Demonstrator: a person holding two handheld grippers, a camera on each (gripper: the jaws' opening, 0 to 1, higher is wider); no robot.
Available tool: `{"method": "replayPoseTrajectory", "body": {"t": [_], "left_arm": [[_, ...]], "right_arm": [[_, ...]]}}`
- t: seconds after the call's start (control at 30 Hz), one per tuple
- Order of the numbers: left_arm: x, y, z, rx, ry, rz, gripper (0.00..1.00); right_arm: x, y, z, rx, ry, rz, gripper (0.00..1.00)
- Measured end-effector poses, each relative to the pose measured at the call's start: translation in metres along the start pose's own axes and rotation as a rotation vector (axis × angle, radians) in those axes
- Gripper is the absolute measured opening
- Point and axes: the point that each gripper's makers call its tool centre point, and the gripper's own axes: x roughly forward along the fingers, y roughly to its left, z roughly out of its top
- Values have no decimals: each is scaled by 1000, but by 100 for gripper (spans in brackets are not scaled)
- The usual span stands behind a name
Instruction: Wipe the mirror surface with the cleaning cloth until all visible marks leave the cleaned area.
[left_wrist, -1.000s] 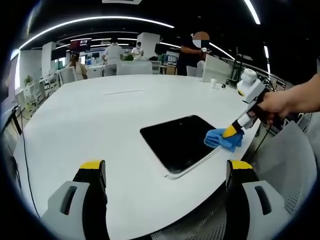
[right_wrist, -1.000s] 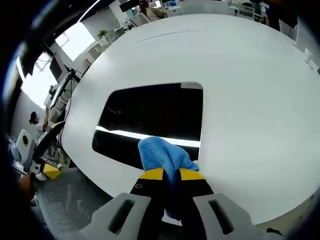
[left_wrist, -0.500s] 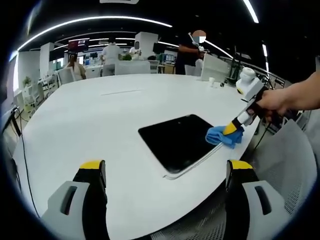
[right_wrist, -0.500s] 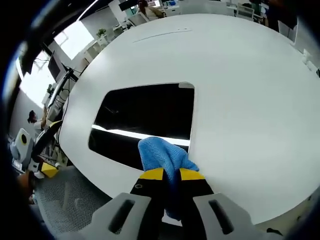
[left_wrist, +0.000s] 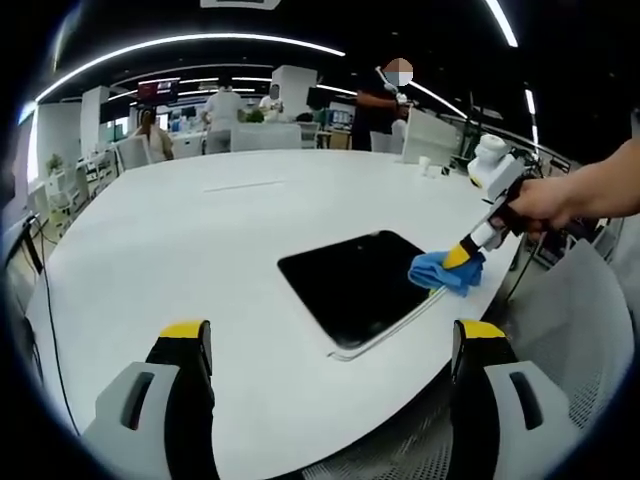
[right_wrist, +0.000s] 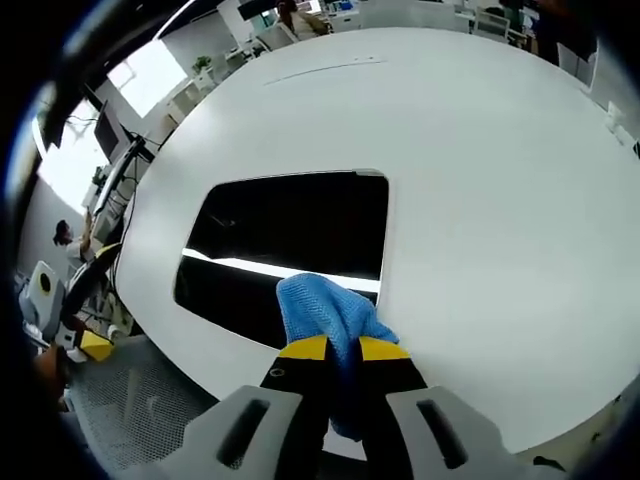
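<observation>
Low in the right gripper view, the right gripper (right_wrist: 343, 348) pinches the blue cleaning cloth (right_wrist: 325, 310) against the mirror (right_wrist: 290, 240) at its near edge, mid-frame on the white table (right_wrist: 500, 180). Elsewhere, the left gripper (left_wrist: 330, 340) hangs spread, with people (left_wrist: 225, 105) far behind.

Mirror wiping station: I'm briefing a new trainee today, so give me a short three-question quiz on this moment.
1. True or false: the right tongs are shut on the blue cloth.
2. Where does the cloth rest? A) the middle of the mirror B) the mirror's edge nearest the hand holding the right tongs C) the bare white table, well away from the mirror
3. Fill in: the left tongs are ____ and hold nothing.

Key: 1 true; 2 B; 3 open.
</observation>
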Motion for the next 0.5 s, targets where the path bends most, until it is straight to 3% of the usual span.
{"method": "replayPoseTrajectory", "body": {"t": [0.5], "left_arm": [[0, 1, 2, 1, -10, 4, 99]], "right_arm": [[8, -3, 18, 14, -6, -24, 3]]}}
